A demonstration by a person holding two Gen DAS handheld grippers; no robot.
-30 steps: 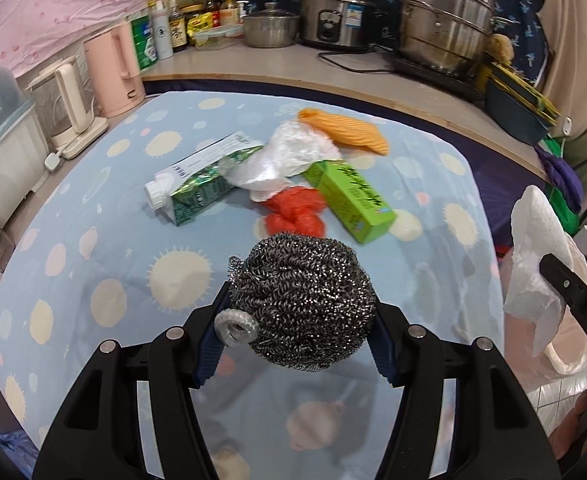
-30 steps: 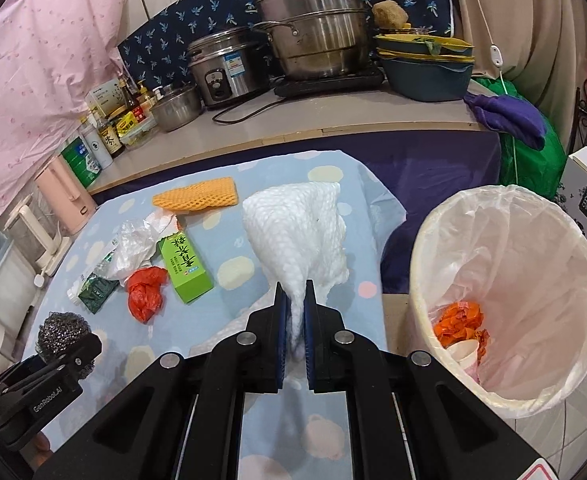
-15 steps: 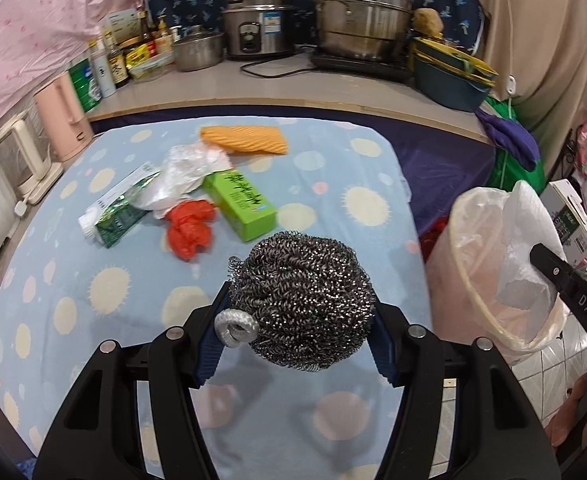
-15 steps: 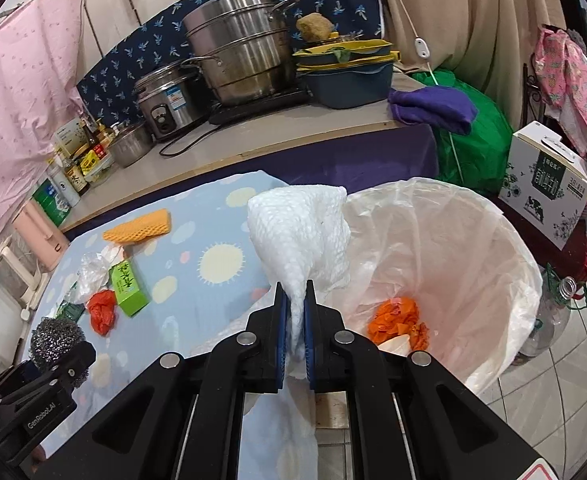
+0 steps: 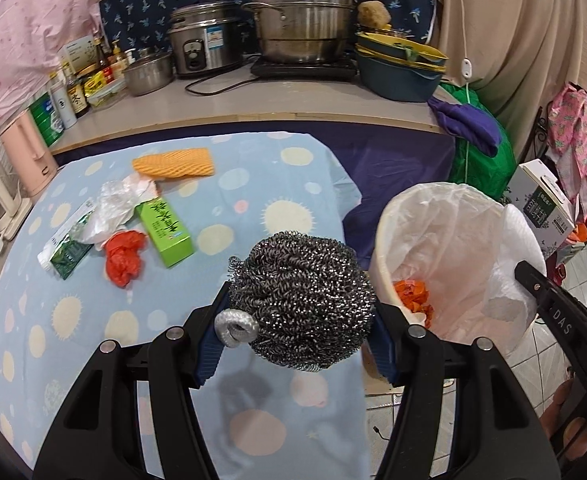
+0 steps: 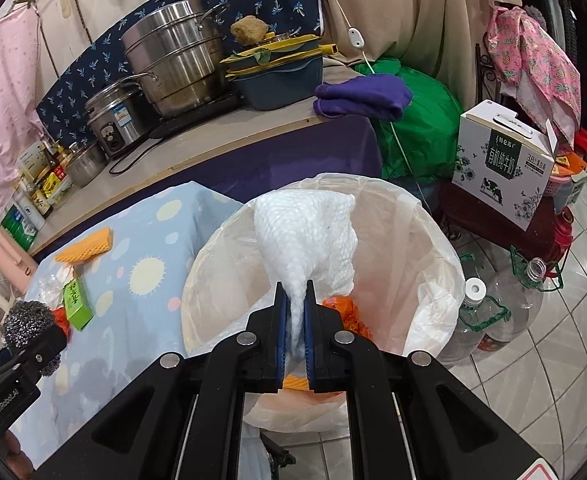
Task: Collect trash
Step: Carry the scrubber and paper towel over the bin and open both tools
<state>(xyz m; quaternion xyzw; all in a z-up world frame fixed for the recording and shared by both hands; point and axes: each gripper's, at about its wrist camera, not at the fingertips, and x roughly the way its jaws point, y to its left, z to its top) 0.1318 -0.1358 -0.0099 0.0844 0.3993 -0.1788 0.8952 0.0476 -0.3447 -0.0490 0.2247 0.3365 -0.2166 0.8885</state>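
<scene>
Leftmost on the blue sun-patterned tabletop [image 5: 221, 184], toward nine o'clock in the left wrist view, lies a green-and-white carton [image 5: 67, 246] with a crumpled clear plastic bag [image 5: 113, 204] touching its upper end. Just beside these sits a red plastic wad [image 5: 124, 256], and next to it a bright green box [image 5: 165, 231]. An orange foam net [image 5: 173, 163] lies at about eleven o'clock, near the tabletop's far edge.

Centrally, the left gripper [image 5: 299, 314] has its fingers clamped on either side of a steel wool scourer [image 5: 301, 300], held above the tabletop's right edge, close to the bin. A grey loop hangs at the scourer's left side.

Toward three o'clock stands the trash bin [image 5: 381, 240], lined with a translucent bag, with orange scraps [image 5: 413, 294] at its bottom. It stands on the tiled floor just beside the tabletop.

At the right, the right gripper [image 6: 294, 320] has its fingers pressed nearly together on a pinch of white foam wrap [image 6: 305, 236], which stands up above the bin's open mouth. In the right wrist view the wrap covers the bin's twelve o'clock side, with the orange scraps visible beneath it. A white milk carton box [image 6: 501, 168] sits at two o'clock beyond the bin, and clear water jugs [image 6: 493, 312] stand on the floor at three o'clock.
</scene>
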